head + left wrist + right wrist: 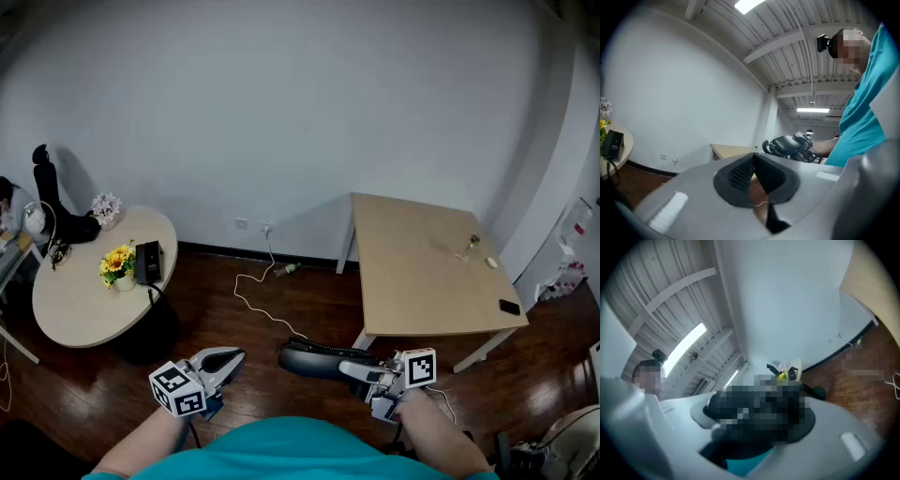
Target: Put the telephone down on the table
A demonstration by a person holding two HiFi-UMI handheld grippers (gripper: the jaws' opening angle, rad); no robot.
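The R gripper is clenched on the black curved plastic telephone handset. The handset lies level and sticks out past the fingertips, in the air over the dark wood floor. The light wooden square table stands near, beyond these fingers, not touching the handset. The L gripper has its fingers pressed together w/ nothing btw them.

The small things on the square table are too small to tell.
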